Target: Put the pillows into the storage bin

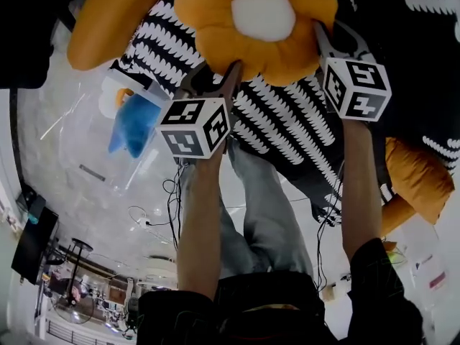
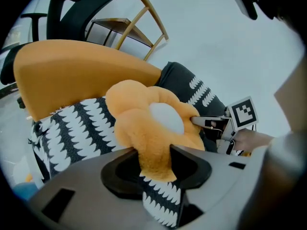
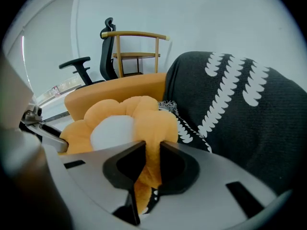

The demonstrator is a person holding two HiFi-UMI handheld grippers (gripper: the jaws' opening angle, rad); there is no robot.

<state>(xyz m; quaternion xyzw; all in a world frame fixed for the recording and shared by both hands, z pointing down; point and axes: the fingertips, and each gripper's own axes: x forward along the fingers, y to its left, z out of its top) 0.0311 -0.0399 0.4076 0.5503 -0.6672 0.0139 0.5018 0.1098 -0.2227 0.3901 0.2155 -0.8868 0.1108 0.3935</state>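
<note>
Left of the flower pillow point(image 1: 262, 20) in the head view, low on the pale floor, stands the clear storage bin point(image 1: 79, 146), well apart from both grippers. A blue soft thing point(image 1: 133, 124) shows through its wall. Above the bin and left of the flower pillow lies a plain orange pillow point(image 1: 108, 20).

The left gripper point(image 2: 149, 153) grips the flower pillow's lower left edge. Its jaws stand partly apart and are clamped on one orange petal, which fills the gap between them. A fold of the black-and-white striped pillow point(image 1: 287, 121) sits deeper in the same gap, beneath the petal.

The flower pillow itself rests on top of the striped pillow, white centre facing up, spanning the space from one gripper to the other.

The right gripper point(image 3: 152, 150) has the pillow's right edge. Its jaws are closer together than the left gripper's, pinching a thin fold of orange petal. A scrap of striped fabric shows at the bottom of the gap.

Right of the flower pillow in the right gripper view bulges a dark pillow point(image 3: 240, 109) with a few white stripes, touching the petals. Behind the flower pillow in that view stand a wooden chair point(image 3: 136, 51) and a black office chair point(image 3: 106, 56).
</note>
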